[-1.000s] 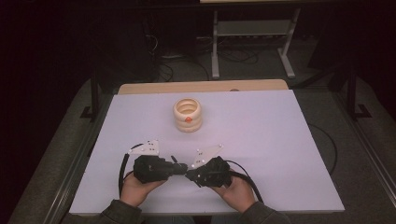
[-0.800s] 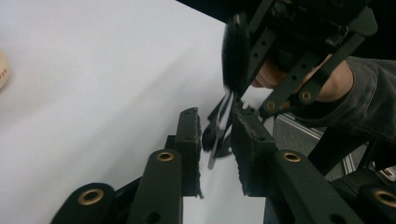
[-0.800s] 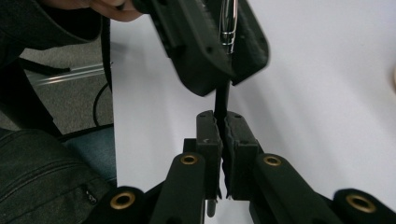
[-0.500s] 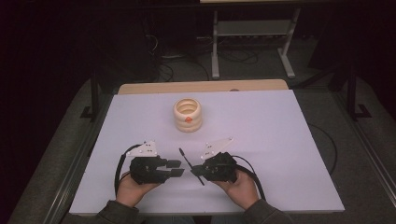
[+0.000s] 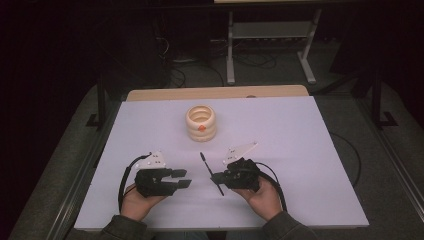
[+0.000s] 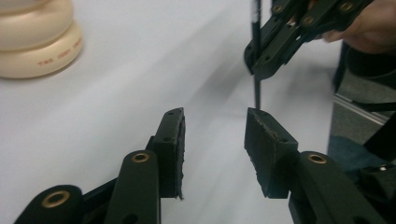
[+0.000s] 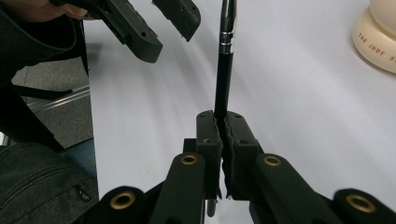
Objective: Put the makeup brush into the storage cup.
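High view: white tabletop (image 5: 310,150) with a cream stack of rings (image 5: 201,122) toward the far middle, an orange mark on its near side. Near the front edge, left gripper (image 5: 181,178) held in the left hand (image 5: 140,200), jaws apart with bare tabletop between them, pointing toward the right gripper. Have just been opening, nothing between the jaws. Right gripper (image 5: 216,177) held in the right hand (image 5: 260,197), jaws clamped together on a thin black pen (image 5: 210,170). Pen slanted, one end reaching toward the stack of rings, the other toward the front edge, clear of the left gripper. Grey three-cornered plates on top of both grippers, cables looping back beside the hands.

Left gripper view: own two black jaws standing apart, blank white tabletop in the gap. Beyond them, upper right, right gripper (image 6: 261,63) gripping the pen (image 6: 256,84), whose lower tip hangs just above the tip of the right-hand jaw, whether touching cannot be told. Stack of rings (image 6: 37,39) in the upper left corner, well apart.

Right gripper view: own jaws pressed together on the pen (image 7: 225,60), which rises straight up from between the pads, silver bands near its top. Left gripper (image 7: 168,28) upper left, jaws open, just beside the pen's upper end and not touching. Stack of rings (image 7: 376,39) at the right edge, printed lettering on the lowest ring.
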`<state>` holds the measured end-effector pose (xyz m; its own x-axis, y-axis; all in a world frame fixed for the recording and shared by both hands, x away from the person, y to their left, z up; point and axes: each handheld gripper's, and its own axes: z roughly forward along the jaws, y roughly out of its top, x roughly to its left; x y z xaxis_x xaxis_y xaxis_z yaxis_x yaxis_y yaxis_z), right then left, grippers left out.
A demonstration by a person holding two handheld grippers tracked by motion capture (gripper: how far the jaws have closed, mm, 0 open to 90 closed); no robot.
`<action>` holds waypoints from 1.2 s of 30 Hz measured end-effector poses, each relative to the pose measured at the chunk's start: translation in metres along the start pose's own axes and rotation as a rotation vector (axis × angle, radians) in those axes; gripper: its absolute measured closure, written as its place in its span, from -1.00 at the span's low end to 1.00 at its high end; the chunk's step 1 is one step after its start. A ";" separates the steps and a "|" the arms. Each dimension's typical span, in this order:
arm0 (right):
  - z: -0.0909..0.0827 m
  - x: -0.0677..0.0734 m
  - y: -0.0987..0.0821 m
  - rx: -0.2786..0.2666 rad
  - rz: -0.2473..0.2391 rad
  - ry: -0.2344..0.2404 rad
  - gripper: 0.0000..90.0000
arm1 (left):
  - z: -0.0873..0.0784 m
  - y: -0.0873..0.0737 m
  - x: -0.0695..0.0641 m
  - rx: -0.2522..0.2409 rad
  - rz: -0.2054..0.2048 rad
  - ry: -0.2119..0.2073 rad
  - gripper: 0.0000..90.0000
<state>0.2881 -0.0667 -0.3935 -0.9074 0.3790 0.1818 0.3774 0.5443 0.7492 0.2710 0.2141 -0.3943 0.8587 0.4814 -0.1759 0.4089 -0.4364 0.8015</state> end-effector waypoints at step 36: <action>-0.029 -0.057 0.037 -0.022 0.133 0.019 0.89 | -0.010 -0.015 0.017 0.021 -0.035 0.099 0.00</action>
<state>0.3480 -0.0900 -0.3576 -0.8531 0.4324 0.2919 0.4904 0.4739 0.7314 0.2763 0.2361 -0.4033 0.8097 0.5685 -0.1453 0.4449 -0.4332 0.7838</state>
